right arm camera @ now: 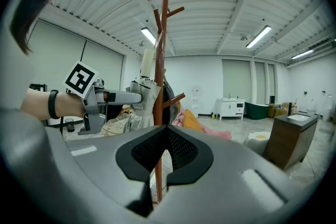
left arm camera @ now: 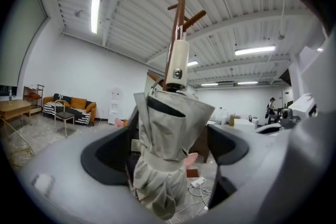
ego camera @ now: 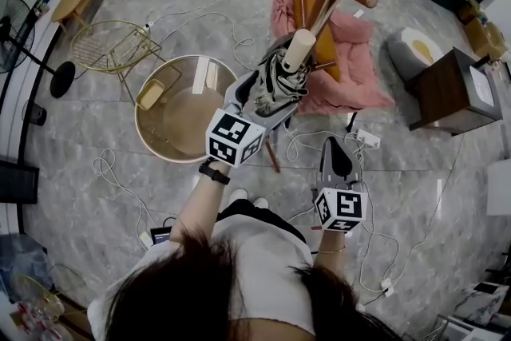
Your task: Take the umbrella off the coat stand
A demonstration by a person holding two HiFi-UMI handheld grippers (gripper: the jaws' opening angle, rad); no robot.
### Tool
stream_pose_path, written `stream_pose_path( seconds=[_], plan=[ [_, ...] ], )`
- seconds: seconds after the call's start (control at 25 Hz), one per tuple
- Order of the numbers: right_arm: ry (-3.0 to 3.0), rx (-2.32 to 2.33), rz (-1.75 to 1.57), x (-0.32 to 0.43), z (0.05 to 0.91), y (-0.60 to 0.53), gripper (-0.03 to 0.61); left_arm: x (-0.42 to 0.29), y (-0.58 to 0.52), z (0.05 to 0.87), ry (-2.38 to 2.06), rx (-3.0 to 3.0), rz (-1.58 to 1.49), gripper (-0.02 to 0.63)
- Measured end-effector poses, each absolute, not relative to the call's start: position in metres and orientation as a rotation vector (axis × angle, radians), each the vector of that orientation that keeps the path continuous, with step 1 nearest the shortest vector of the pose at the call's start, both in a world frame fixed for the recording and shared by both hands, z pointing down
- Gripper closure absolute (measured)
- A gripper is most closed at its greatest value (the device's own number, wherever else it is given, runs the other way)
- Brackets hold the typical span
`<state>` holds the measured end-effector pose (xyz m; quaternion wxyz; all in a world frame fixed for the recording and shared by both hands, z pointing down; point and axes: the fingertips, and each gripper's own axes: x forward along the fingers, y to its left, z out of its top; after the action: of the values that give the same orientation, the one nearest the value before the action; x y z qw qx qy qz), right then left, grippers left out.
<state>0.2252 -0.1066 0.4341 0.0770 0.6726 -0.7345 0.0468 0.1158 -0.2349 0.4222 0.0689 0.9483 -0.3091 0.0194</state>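
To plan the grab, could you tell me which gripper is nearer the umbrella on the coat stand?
Left. The left gripper has open jaws around the umbrella; the right gripper, shut, is held back, clear of it.

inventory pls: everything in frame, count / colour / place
umbrella: 1, grey with a cream handle, on the coat stand
coat stand: 1, red-brown wood, ahead of the person
round table: 1, gold rim, left of the stand
wire chair: 1, gold, beyond the table
blanket: 1, pink, floor behind the stand
cabinet: 1, dark brown, right
fan: 1, black, far left
left gripper: 1, grey, jaws open around the umbrella
right gripper: 1, grey, shut, empty
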Motion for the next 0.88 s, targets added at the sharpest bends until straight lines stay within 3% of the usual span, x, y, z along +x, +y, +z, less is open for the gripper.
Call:
stream_pose_path(
  seconds=[0.88],
  plan=[
    [-2.138, 2.076, 0.187, 0.24, 0.445, -0.099, 0.574, 0.147, -0.257, 0.426, -0.899, 2.921, 0.12, 0.129]
  ],
)
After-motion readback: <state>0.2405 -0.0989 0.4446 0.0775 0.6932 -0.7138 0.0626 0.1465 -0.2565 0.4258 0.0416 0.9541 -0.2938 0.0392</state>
